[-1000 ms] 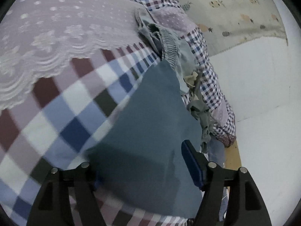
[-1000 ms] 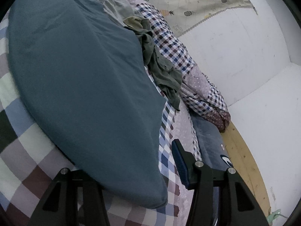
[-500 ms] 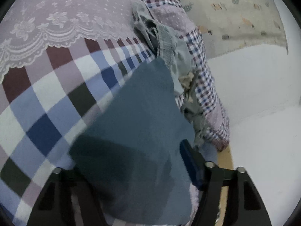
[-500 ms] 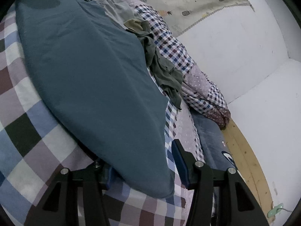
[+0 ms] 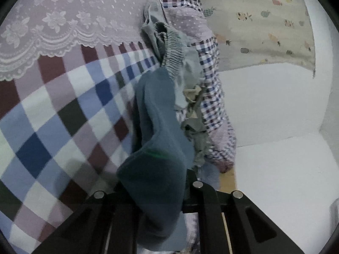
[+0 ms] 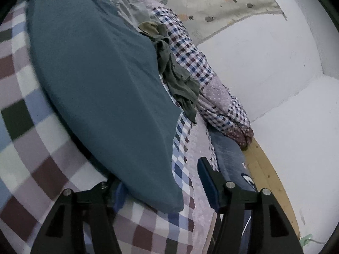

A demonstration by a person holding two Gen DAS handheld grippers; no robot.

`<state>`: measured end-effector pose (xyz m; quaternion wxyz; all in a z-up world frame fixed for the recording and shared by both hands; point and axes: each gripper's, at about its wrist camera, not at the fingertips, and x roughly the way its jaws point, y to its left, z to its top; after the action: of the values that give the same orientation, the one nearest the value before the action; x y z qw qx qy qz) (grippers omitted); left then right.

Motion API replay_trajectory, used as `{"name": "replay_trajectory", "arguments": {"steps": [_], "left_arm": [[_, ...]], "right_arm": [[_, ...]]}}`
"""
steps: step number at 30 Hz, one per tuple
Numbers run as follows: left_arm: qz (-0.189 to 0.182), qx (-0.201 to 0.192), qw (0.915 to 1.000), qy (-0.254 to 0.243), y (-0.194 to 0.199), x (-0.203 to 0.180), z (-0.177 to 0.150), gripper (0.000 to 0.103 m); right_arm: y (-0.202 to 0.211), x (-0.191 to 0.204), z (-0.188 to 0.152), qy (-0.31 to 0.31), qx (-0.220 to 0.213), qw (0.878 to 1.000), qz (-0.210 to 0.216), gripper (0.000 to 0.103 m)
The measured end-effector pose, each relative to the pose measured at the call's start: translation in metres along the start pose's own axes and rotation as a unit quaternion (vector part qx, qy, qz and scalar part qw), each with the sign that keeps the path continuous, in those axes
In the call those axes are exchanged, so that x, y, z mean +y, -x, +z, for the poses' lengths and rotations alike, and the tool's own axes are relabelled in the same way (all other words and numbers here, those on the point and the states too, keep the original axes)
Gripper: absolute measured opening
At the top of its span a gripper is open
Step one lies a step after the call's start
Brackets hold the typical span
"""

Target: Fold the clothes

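A teal garment (image 6: 110, 89) lies on the checkered blanket (image 6: 31, 160). In the left wrist view its near end (image 5: 156, 169) is bunched and lifted, and my left gripper (image 5: 154, 192) is shut on it. In the right wrist view the garment's edge passes between the fingers of my right gripper (image 6: 163, 184), which stands open. A grey-green garment (image 6: 175, 78) and a light grey elastic-waist garment (image 5: 175, 63) lie crumpled beside the teal one.
A small-check quilt (image 6: 203, 72) runs along the bed's far side by the white wall (image 6: 264, 59). A fruit-print cloth (image 5: 264, 21) hangs on the wall. A lace-edged lilac cover (image 5: 63, 21) lies to the left. A wooden bed edge (image 6: 267, 169) shows.
My left gripper has closed on the teal garment's end and pulled it up, so it now bunches and folds. My right gripper has stayed open; the garment's edge has slid further between its fingers.
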<state>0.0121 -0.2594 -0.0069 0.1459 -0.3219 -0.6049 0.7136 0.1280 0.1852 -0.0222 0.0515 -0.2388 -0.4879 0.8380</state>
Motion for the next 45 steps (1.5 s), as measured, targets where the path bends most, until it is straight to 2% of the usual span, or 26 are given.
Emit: {"name": "replay_trajectory", "arguments": {"steps": [3, 6, 13, 19, 21, 22, 25, 29, 34, 39, 43, 45], "left_arm": [[-0.026, 0.005, 0.9995, 0.014, 0.001, -0.005, 0.004, 0.012], [-0.038, 0.006, 0.9992, 0.014, 0.001, -0.011, 0.006, 0.012], [-0.039, 0.006, 0.9991, 0.019, -0.003, -0.011, 0.010, 0.012], [-0.030, 0.005, 0.9995, 0.009, 0.000, -0.011, 0.011, 0.012], [-0.025, 0.005, 0.9997, 0.004, 0.002, -0.011, 0.009, 0.012], [-0.023, 0.005, 0.9997, 0.001, 0.003, -0.010, 0.008, 0.012], [-0.018, 0.002, 0.9998, -0.007, 0.008, -0.010, 0.003, 0.012], [-0.014, -0.001, 0.9997, -0.021, 0.025, -0.012, -0.007, 0.011], [0.005, -0.012, 0.9982, -0.058, 0.068, -0.021, -0.029, 0.011], [0.012, -0.017, 0.9968, -0.077, 0.122, -0.030, -0.064, 0.011], [-0.004, -0.022, 0.9972, -0.072, 0.166, -0.050, -0.088, 0.011], [-0.020, -0.026, 0.9967, -0.075, 0.190, -0.072, -0.099, 0.011]], "right_arm": [[-0.003, 0.002, -0.002, 0.009, -0.004, 1.000, 0.004, 0.064], [-0.006, 0.006, -0.001, 0.024, -0.010, 1.000, 0.008, 0.064], [-0.026, 0.000, 0.004, 0.031, -0.010, 0.999, 0.014, 0.063], [-0.036, -0.002, 0.003, 0.023, 0.006, 0.997, 0.072, 0.042], [-0.041, -0.002, 0.005, 0.014, 0.027, 0.996, 0.085, 0.016], [-0.044, -0.002, 0.005, 0.015, 0.035, 0.996, 0.083, 0.007], [-0.045, -0.009, 0.005, -0.010, 0.045, 0.995, 0.091, 0.006], [-0.024, -0.025, 0.009, -0.035, 0.030, 0.996, 0.081, 0.005], [0.017, -0.049, 0.011, -0.058, 0.009, 0.995, 0.081, 0.005], [0.070, -0.068, 0.004, -0.061, 0.001, 0.992, 0.112, 0.005], [0.117, -0.088, 0.003, -0.047, -0.010, 0.992, 0.117, 0.005], [0.141, -0.106, 0.005, -0.044, -0.016, 0.991, 0.123, 0.005]]}}
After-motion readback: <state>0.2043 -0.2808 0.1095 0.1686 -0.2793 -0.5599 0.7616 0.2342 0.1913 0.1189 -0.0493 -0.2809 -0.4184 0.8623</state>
